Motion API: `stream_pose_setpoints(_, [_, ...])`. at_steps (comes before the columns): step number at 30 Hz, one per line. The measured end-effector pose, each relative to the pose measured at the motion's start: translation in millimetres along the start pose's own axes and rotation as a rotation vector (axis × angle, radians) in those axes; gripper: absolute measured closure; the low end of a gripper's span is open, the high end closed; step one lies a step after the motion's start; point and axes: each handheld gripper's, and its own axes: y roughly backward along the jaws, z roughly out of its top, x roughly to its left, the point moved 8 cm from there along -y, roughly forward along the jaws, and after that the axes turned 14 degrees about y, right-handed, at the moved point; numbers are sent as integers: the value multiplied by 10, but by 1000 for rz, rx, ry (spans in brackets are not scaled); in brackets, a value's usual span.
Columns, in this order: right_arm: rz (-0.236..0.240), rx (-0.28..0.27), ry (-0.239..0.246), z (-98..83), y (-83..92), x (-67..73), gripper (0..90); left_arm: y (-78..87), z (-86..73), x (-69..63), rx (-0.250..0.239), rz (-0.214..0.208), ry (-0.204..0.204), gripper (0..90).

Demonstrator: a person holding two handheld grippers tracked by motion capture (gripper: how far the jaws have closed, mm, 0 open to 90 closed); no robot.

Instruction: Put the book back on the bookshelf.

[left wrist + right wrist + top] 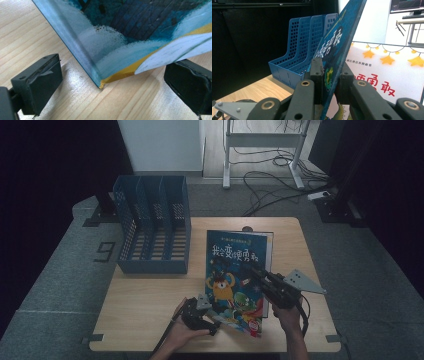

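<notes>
Blue-covered and glossy, the picture book (235, 275) sits right of centre in the high view, tilted up off a second book (387, 72) lying under it. The right gripper (331, 75) is clamped on its edge, while the left gripper (110, 82) stands wide apart around the lower corner, touching nothing. With only one thin edge pinched, the slick cover could slip or swing before reaching the blue file rack (152, 232) at upper left.

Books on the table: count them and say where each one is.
2: a blue picture book tilted up in the right gripper, and a white-covered book lying flat beneath it. Others could be hidden underneath.
</notes>
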Motion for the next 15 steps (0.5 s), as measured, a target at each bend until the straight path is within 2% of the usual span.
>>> stream_pose_setpoints(10, [10, -5, 16, 17, -49, 5, 779, -18, 50, 65, 15, 21, 6, 14])
stream_pose_setpoints(15, [36, -15, 27, 17, -114, -19, 786, -65, 133, 159, 17, 58, 19, 15])
